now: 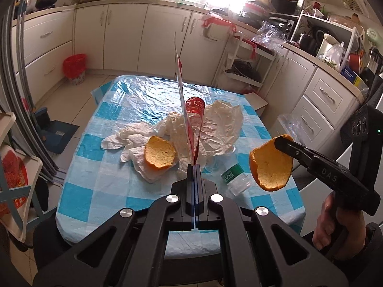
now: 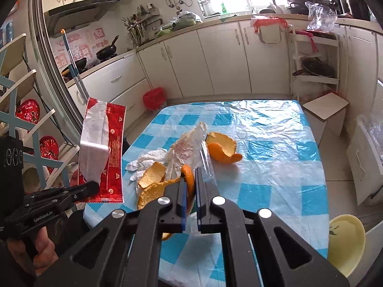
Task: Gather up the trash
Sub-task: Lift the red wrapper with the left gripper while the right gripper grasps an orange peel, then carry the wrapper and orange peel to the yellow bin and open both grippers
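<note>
Trash on table (image 1: 100, 186): each hand-held gripper clamped, left (image 1: 194, 167) wrapper (image 1: 189, 119), right (image 1: 283, 141) peel (image 1: 271, 167).

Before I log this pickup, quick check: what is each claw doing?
Left claw: shut on the red wrapper.
Right claw: shut on an orange peel.

Just ahead of the left gripper (image 1: 194, 167), the red wrapper (image 1: 191, 124) it is pinching is hiding part of the crumpled plastic bag (image 1: 220, 124), while beyond the right gripper (image 2: 191, 179) its own fingers are covering most of the held orange peel (image 2: 189, 179).
</note>
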`<state>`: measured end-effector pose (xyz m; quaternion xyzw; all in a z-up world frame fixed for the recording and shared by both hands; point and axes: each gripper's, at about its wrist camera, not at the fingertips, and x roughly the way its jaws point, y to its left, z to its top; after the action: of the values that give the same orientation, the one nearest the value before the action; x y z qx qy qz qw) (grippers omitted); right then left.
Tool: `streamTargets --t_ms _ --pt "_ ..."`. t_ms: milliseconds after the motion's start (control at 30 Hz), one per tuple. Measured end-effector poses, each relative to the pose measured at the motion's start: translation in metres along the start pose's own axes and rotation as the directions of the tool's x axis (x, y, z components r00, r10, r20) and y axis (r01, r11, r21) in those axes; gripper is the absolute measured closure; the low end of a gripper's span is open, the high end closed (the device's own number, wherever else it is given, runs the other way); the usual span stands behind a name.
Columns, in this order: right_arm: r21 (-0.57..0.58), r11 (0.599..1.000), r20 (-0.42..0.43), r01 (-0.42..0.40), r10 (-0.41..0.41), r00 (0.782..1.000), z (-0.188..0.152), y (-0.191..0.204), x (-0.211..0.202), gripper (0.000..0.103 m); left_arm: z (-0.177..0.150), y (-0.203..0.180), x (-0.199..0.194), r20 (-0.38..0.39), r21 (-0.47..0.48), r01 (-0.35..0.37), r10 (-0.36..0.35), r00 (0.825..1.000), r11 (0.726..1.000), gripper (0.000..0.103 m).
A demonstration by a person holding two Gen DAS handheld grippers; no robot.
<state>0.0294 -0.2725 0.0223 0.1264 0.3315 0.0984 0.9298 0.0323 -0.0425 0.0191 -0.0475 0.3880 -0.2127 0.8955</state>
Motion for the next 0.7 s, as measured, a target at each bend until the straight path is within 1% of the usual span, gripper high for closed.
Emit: streamTargets --t_ms 233,400,467,567,700 --pt "0.048 0.997 0.011 0.06 -0.061 0.998 -0.011 -0.029 -0.016 0.096 -0.006 -0.036 0.003 -0.023 0.054 0.036 -0.035 0.999 0.998 0.103" --pt "0.112 0.984 0.026 0.136 -0.14 0.99 -0.016 -0.061 -0.034 0.096 -0.004 -0.067 0.011 -0.044 0.093 0.087 -0.083 0.996 0.992 0.103" --pt "0.126 0.975 0.035 0.183 -0.189 0.981 -0.016 -0.076 -0.047 0.096 -0.002 -0.083 0.018 -0.058 0.109 0.115 -0.109 0.992 0.987 0.103" --pt "0.16 0.954 0.023 0.253 -0.259 0.965 -0.019 -0.107 -0.066 0.096 -0.001 -0.11 0.028 -0.083 0.137 0.162 -0.151 0.985 0.977 0.103" --pt "0.185 0.915 -0.048 0.358 -0.356 0.933 -0.032 -0.156 -0.085 0.096 -0.004 -0.153 0.046 -0.122 0.19 0.213 -0.192 0.974 0.958 0.103"
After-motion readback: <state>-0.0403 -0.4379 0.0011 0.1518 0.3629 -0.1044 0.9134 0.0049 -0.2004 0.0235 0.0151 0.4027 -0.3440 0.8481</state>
